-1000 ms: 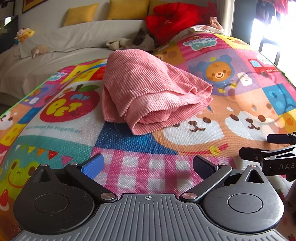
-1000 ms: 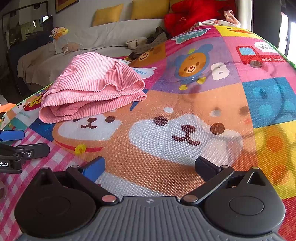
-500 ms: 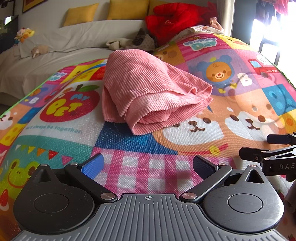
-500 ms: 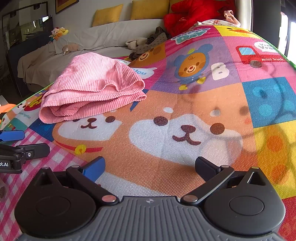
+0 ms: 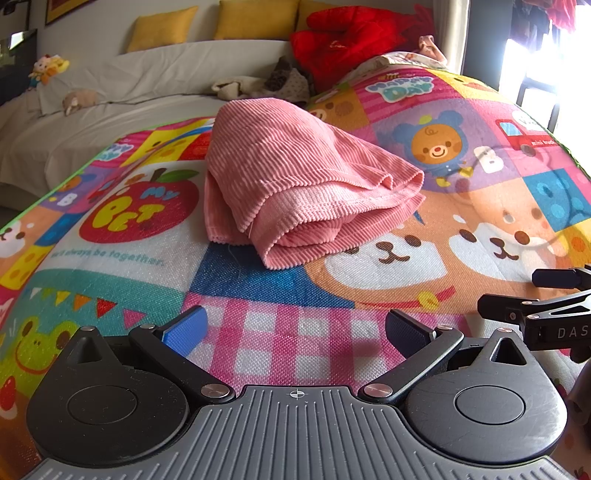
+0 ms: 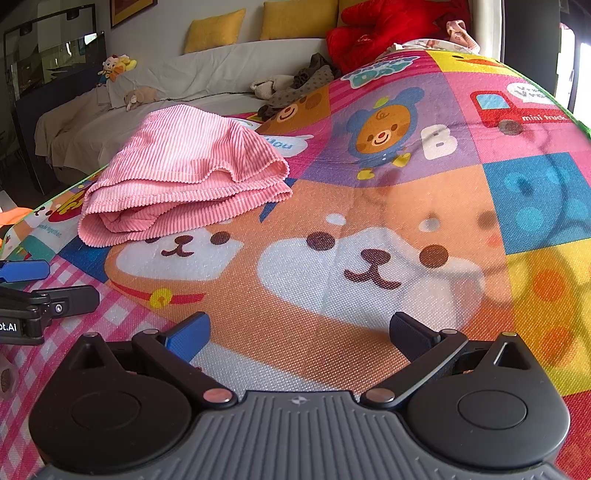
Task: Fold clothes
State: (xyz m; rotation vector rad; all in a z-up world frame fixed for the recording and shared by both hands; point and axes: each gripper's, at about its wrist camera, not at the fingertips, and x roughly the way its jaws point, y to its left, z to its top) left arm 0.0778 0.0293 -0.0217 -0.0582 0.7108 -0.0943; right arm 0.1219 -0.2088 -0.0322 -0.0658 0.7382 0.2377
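Observation:
A pink ribbed garment [image 5: 303, 177] lies folded in a thick bundle on the colourful cartoon play mat [image 5: 295, 332]. It also shows in the right wrist view [image 6: 184, 173], up and to the left. My left gripper [image 5: 295, 328] is open and empty, low over the pink checked patch, a short way in front of the garment. My right gripper [image 6: 299, 332] is open and empty over the orange bear print, to the right of the garment. Each gripper's fingers show at the edge of the other's view.
A grey-covered sofa [image 5: 147, 85] with yellow cushions [image 5: 162, 27], soft toys [image 5: 48, 68] and a red plush item [image 5: 351, 40] stands behind the mat. More loose clothes [image 6: 295, 86] lie at the mat's far edge. The mat's left edge [image 5: 55, 184] drops off.

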